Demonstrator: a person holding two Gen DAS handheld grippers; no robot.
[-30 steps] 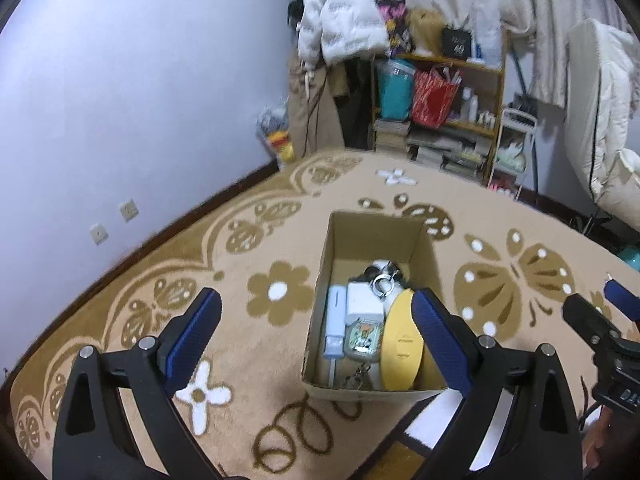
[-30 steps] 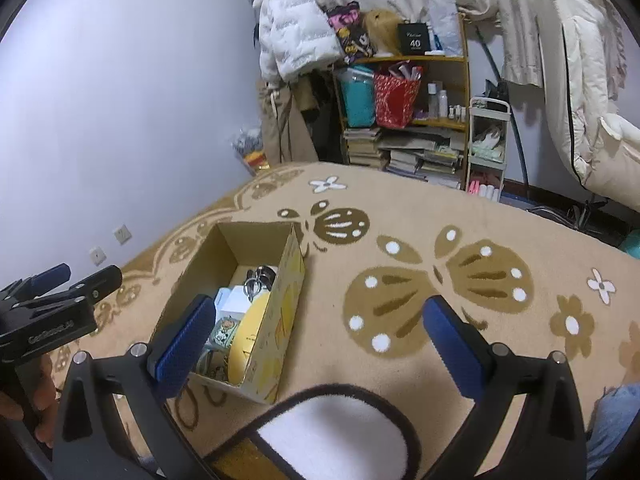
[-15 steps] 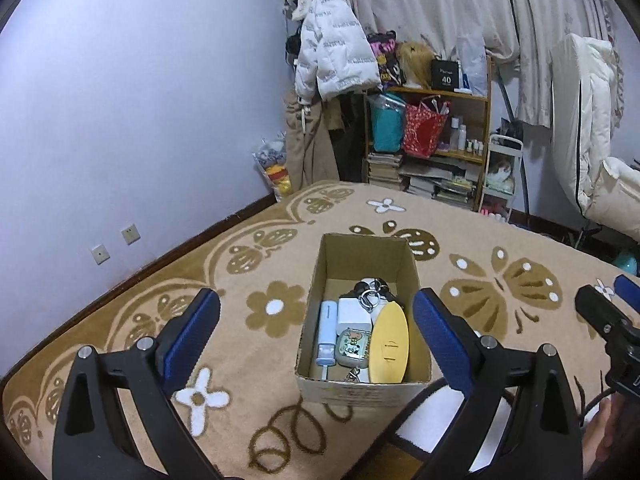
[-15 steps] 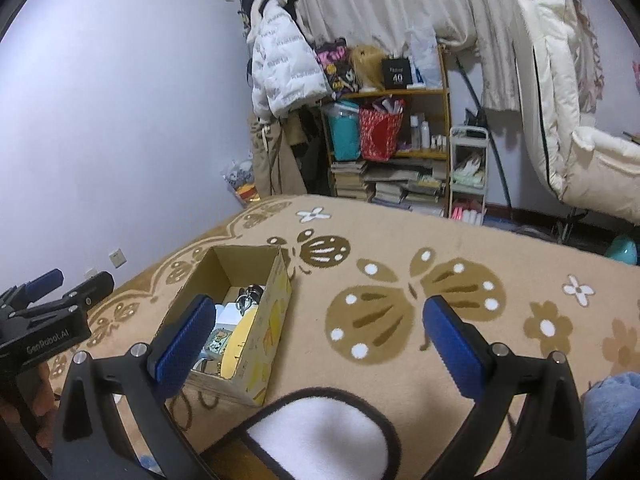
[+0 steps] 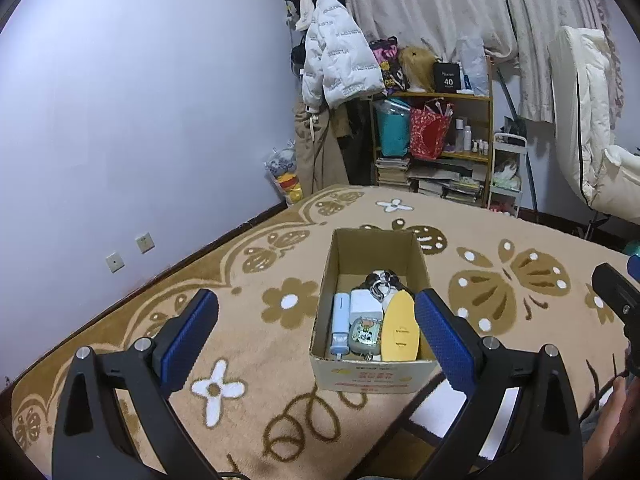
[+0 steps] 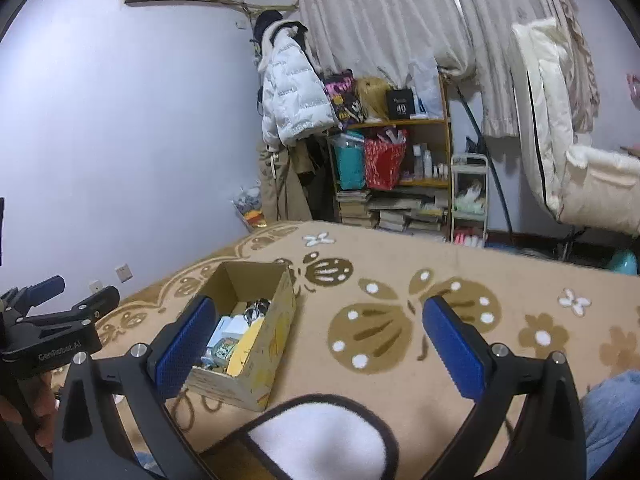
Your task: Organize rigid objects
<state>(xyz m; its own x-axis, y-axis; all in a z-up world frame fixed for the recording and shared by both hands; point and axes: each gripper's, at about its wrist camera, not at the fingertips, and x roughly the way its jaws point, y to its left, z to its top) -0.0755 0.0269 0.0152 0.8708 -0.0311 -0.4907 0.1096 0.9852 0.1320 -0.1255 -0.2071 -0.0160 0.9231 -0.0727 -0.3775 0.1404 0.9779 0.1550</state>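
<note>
The cardboard box [image 5: 372, 372] sits on the patterned carpet [image 5: 248, 280], open at the top and holding several small items: a yellow oval piece [image 5: 400, 330] leaning against the right wall, a pale blue cylinder [image 5: 340, 322] on the left, a white block [image 5: 366, 306] between them, a small illustrated case [image 5: 364, 332] in front of the block, and a metal ring [image 5: 378, 290] toward the back. The left gripper [image 5: 316, 336] is held above the carpet with its 2 blue pads spread wide and nothing between them; the box lies ahead, framed between the fingers, not touched. The right gripper [image 6: 320, 344] is likewise spread wide and empty, with the box [image 6: 248, 344] ahead and to its left, partly hidden by its left finger [image 6: 184, 346]. The left gripper also shows at the left edge of the right wrist view.
</note>
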